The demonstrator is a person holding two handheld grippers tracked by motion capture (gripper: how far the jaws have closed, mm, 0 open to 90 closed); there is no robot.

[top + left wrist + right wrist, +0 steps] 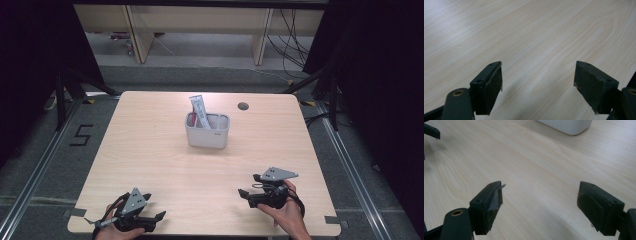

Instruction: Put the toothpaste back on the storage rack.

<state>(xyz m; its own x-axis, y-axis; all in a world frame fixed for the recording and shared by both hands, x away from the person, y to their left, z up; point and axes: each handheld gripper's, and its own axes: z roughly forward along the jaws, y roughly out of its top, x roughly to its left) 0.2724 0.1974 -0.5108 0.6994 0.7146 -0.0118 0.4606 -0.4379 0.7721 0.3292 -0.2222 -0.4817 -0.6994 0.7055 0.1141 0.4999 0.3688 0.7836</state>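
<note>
Nearest the person, the left gripper (159, 217) sits at the table's near edge, held in a hand (112, 231) that is cut off by the bottom of the high view. In the left gripper view its jaws stand wide apart with nothing between them, over bare wood. The right gripper (242, 193) lies a little farther in and to the right, gripped by the right hand (287, 212). Its own view shows its jaws also spread wide and empty, and adds what the high view cannot: the rounded lower corner of the white container (567, 126) at the top edge, and a black tip of the left gripper at the far left edge.

Only the high view gives the whole layout. The white container (207, 131) stands upright near the table's middle, well apart from both grippers, with a pale tube (200, 112) leaning out of its left part and something red beside the tube, too small to identify.

The table (150, 165) is light wood grain with a round cable hole (243, 106) near its far edge. Beyond it lie grey floor, a floor marking "5" (81, 135) to the left, wooden furniture legs (137, 35) and loose cables (292, 42) at the far right. Dark curtains close both sides
</note>
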